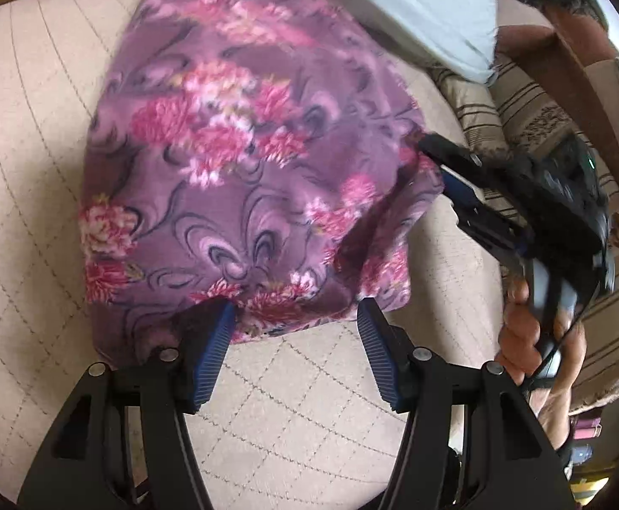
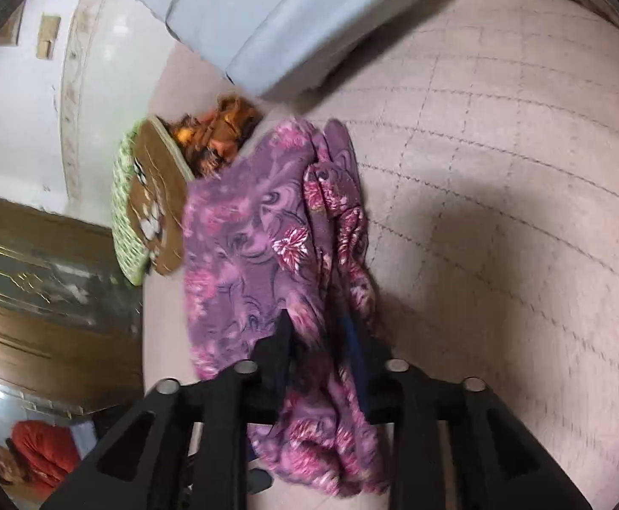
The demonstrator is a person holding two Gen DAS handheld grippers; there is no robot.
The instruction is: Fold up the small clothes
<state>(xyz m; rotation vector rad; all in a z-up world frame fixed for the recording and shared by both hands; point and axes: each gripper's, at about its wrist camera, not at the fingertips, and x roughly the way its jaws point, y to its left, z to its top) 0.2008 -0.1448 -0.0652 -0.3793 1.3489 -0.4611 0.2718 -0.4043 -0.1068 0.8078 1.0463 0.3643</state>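
Observation:
A purple cloth with pink flowers (image 1: 241,170) lies on the beige quilted bed cover (image 1: 33,170). My left gripper (image 1: 294,318) is open at the cloth's near edge, its left blue pad (image 1: 216,348) touching the hem, nothing held between the jaws. My right gripper (image 1: 441,170) comes in from the right in the left wrist view and is shut on the cloth's right edge. In the right wrist view the cloth (image 2: 258,246) is bunched between the closed fingers of the right gripper (image 2: 322,331) and hangs down over them.
A pale blue folded cloth (image 1: 428,12) lies at the far side of the bed; it also shows in the right wrist view (image 2: 292,17). A green and brown cushion (image 2: 148,208) and an orange cloth (image 2: 220,131) sit at the bed's edge. A striped blanket (image 1: 564,136) lies on the right.

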